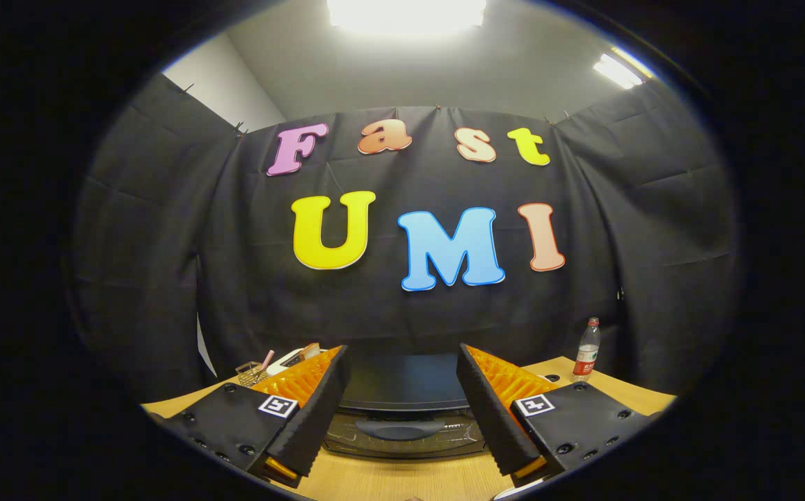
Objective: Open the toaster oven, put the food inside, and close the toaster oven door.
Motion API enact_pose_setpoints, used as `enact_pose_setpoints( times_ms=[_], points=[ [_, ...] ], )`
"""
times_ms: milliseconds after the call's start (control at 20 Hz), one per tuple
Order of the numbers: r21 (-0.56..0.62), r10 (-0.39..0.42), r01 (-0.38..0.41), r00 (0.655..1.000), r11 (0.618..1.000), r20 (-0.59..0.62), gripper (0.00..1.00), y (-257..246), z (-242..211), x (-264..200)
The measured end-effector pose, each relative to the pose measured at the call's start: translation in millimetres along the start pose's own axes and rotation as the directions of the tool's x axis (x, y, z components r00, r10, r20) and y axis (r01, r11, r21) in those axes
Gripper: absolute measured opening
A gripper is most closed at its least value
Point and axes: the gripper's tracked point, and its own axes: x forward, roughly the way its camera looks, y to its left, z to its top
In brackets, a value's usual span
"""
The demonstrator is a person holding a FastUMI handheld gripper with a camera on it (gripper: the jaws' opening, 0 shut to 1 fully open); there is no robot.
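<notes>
A dark toaster oven (402, 390) stands on the wooden table (402, 480), straight ahead and seen from slightly above. Its door is closed, and the curved handle (400, 429) runs across the front near the top. My gripper (402, 362) is open, a wide gap between the fingers, nothing held. The left finger (319, 403) and right finger (489, 410) frame the oven's top; the oven lies just beyond them. Behind the left finger sits a small wire basket (252, 372) with a white item (289, 358) beside it, partly hidden.
A clear plastic bottle with a red cap (587, 348) stands at the back right of the table, near the black cloth wall. The table's light wood runs in front of the oven and out to both sides.
</notes>
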Motion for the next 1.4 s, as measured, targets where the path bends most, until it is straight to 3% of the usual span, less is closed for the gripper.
enact_pose_setpoints(
  times_ms=[650,1050,1400],
  points=[
    [-0.038,-0.014,0.005,0.973,0.999,-0.231,0.98,-3,-108,59],
    [-0.018,-0.030,0.026,0.968,0.999,-0.248,0.98,-5,-119,54],
    [-0.022,-0.025,0.019,0.962,1.000,-0.272,0.98,-3,-130,16]
  ],
)
